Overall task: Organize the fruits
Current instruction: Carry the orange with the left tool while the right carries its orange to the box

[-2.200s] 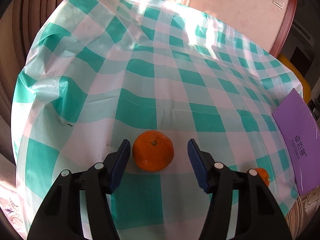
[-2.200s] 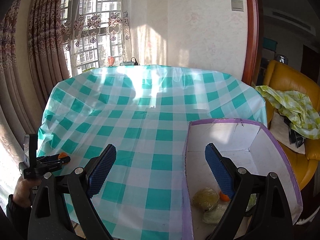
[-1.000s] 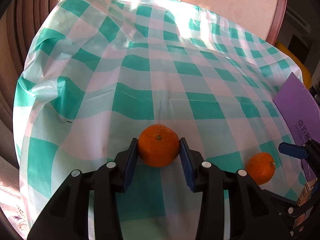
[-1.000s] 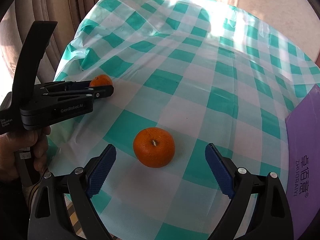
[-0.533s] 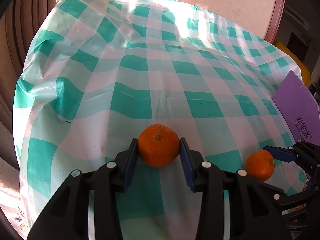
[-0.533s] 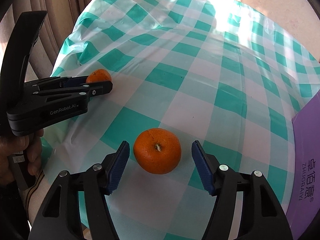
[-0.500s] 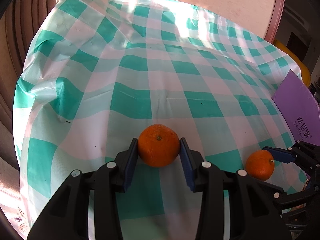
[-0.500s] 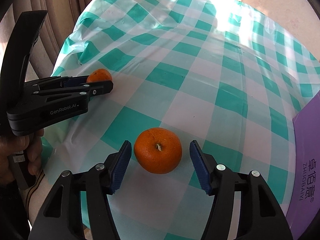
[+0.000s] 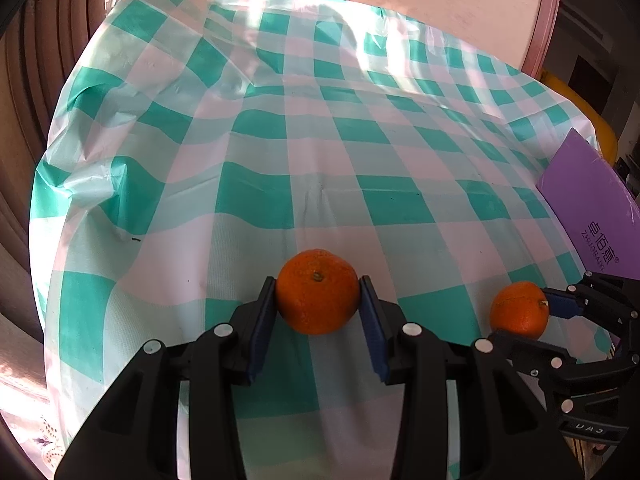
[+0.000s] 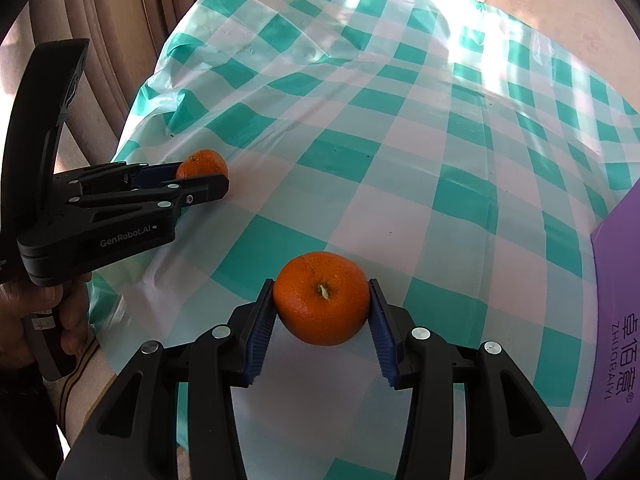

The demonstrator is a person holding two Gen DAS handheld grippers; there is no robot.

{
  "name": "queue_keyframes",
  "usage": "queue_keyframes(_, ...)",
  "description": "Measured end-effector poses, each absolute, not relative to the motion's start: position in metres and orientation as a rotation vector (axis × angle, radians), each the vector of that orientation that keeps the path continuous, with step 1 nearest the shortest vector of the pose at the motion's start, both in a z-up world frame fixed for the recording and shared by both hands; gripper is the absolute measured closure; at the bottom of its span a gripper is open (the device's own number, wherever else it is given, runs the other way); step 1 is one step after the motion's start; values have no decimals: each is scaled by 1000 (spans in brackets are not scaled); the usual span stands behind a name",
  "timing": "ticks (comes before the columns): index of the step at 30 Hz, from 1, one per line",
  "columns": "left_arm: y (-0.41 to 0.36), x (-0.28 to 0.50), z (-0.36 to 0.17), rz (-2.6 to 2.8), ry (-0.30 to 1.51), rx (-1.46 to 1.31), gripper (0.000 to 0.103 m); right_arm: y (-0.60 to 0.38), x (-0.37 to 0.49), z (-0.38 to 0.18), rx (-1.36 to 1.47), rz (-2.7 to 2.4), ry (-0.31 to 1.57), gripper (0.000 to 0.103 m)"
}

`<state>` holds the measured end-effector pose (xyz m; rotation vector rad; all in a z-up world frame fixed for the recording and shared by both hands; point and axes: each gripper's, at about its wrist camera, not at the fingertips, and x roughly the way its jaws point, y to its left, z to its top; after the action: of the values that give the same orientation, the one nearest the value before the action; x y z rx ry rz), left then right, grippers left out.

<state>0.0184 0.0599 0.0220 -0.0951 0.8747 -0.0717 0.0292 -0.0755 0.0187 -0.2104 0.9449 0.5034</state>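
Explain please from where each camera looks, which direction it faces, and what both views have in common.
Left wrist view: sits on the left gripper, looks down along its jaws, clamped on an orange, over the checked tablecloth; no hand shows.
Right wrist view: sits on the right gripper, looks down at a second orange between its closing jaws; the person's left hand shows.
Shared: both oranges, both grippers, the tablecloth, the purple box.
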Motion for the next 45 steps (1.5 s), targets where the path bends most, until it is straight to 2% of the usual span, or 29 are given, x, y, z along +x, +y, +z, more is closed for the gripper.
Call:
queue_keyframes(13, 49, 13, 37, -78, 866, -55, 62, -92, 21, 42, -160, 514, 884, 59)
queue_keyframes(25, 18, 16, 71, -128, 821, 1, 62, -129, 15, 87, -93, 484, 779, 59)
queue_keyframes(45, -95, 33, 132, -307, 723, 153, 62, -237, 11, 145, 23, 313, 633, 59)
